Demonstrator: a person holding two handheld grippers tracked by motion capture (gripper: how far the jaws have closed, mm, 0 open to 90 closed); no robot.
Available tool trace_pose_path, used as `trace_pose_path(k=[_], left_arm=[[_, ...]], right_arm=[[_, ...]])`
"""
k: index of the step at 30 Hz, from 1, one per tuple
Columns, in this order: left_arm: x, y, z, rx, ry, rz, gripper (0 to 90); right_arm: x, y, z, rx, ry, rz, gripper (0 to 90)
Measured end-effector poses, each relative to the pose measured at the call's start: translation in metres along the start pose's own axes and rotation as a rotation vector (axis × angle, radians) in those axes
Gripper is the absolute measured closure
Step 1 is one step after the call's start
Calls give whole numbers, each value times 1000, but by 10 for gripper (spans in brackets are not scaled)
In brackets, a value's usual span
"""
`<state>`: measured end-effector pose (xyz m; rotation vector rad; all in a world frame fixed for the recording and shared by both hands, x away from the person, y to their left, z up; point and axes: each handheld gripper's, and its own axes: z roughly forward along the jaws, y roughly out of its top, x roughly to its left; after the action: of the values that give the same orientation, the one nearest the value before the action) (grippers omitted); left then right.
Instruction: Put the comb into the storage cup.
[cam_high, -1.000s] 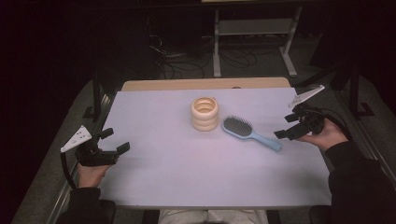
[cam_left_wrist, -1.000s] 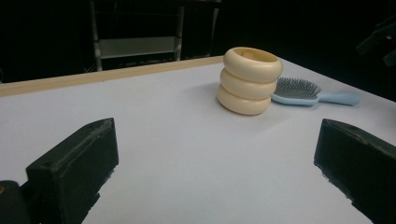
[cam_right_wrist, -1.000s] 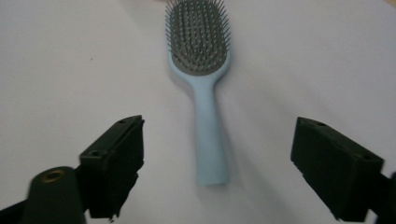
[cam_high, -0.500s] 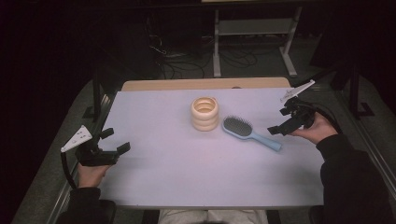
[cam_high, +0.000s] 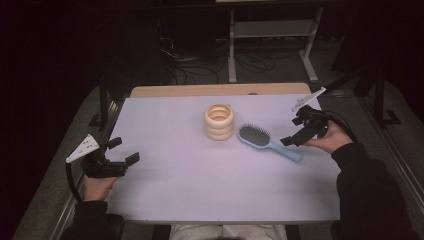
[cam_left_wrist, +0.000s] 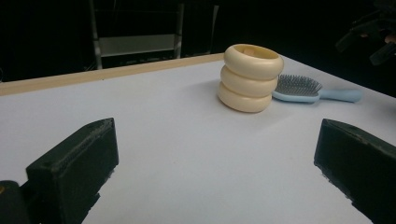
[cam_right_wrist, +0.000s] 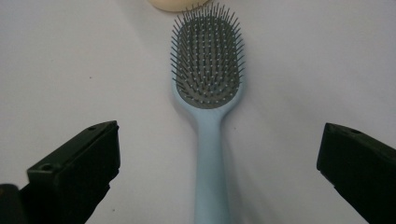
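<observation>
Pale-blue hairbrush (cam_right_wrist: 208, 93) lies between the wide right gripper (cam_right_wrist: 219, 172) jaws; closing off-centre could skid its handle; left gripper (cam_left_wrist: 215, 172) waits wide.

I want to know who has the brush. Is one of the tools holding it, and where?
Nothing is held. The right tool is open, its jaws either side of the hairbrush handle without touching. The left tool is open too.

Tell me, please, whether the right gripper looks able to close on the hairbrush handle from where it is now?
Probably yes. The right gripper is open, its jaws standing either side of the light blue hairbrush handle, with nothing between them. The cream ring-shaped holder sits beyond the brush head, clear of the handle.
</observation>
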<state>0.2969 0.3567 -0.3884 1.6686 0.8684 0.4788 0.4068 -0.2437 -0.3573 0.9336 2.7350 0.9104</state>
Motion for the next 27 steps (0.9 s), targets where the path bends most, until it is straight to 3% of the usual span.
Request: trace_pose_path(k=[27], left_arm=[[0,0,0,2,-3,1,0]], right_arm=[[5,7,55,130,28,-52,0]])
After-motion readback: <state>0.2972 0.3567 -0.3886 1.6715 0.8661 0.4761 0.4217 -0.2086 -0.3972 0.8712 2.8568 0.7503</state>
